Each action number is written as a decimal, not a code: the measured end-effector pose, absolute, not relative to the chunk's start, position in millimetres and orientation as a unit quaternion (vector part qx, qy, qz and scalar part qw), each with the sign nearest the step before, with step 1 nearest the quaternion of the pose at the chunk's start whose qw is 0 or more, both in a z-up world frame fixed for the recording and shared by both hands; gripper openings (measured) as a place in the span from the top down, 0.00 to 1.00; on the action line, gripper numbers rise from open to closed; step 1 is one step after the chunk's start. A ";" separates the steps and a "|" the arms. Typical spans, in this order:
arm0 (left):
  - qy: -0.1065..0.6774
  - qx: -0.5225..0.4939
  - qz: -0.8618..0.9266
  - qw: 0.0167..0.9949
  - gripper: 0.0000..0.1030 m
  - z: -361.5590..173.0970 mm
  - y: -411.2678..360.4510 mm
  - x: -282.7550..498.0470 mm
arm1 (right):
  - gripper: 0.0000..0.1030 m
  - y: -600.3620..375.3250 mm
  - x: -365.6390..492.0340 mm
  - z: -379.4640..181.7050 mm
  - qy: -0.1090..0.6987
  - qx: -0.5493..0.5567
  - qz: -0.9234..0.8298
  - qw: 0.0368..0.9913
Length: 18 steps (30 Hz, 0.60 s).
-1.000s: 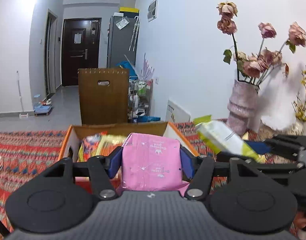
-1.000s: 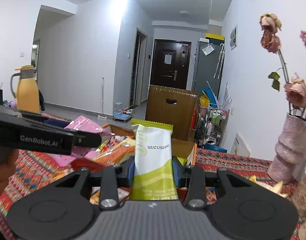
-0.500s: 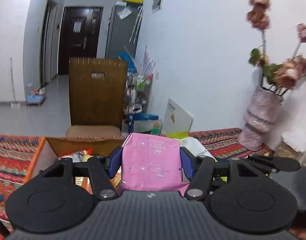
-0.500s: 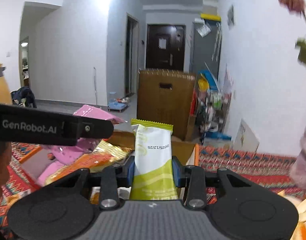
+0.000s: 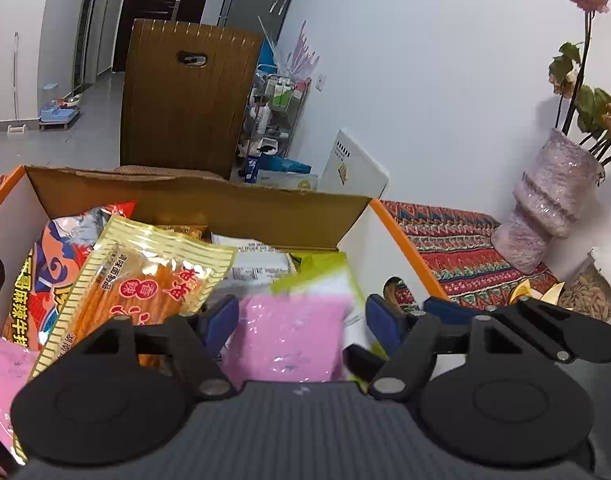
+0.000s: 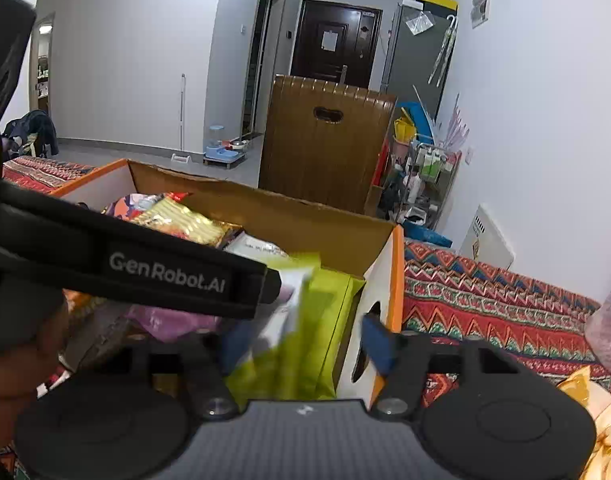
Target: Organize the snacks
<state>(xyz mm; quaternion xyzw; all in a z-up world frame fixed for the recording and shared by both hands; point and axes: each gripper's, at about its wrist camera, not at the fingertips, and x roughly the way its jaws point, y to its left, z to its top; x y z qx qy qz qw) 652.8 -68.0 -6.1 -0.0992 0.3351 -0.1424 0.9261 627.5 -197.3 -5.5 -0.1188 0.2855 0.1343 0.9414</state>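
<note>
An open cardboard box (image 5: 193,204) with orange edges holds several snack packets, among them a gold and orange one (image 5: 145,280). My left gripper (image 5: 300,325) hangs over the box's right part. Its jaws are opening, and a blurred pink packet (image 5: 289,340) sits loose between the blue pads. My right gripper (image 6: 307,344) is just beside it at the box's right wall (image 6: 385,280). Its jaws are opening too, with a blurred green and white packet (image 6: 301,332) slipping down between them. The left gripper's black body (image 6: 165,276) crosses the right wrist view, with a hand (image 6: 21,344) on it.
The box stands on a red patterned cloth (image 5: 457,248). A pink vase with dried roses (image 5: 553,216) is at the right and a jar (image 5: 593,288) sits near it. A brown chair back (image 5: 185,96) rises behind the box. Orange-yellow items (image 6: 593,400) lie at the lower right.
Both grippers came forward and down over the box. Both were shut on their packets; their jaws have now spread and the pink and green packets are coming loose.
</note>
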 end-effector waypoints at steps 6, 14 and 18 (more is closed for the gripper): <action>0.316 -0.110 -0.146 0.931 0.22 20.2 -55.0 635.2 | 0.24 -200.7 608.2 21.9 0.263 -0.141 0.122 0.947; 0.294 -0.074 -0.138 0.943 0.20 61.1 -38.3 585.7 | 0.24 -218.6 571.0 52.5 0.248 -0.085 0.118 0.958; 0.274 -0.054 -0.139 0.950 0.17 83.0 -35.1 551.1 | 0.23 -223.6 542.6 66.2 0.235 -0.073 0.124 0.961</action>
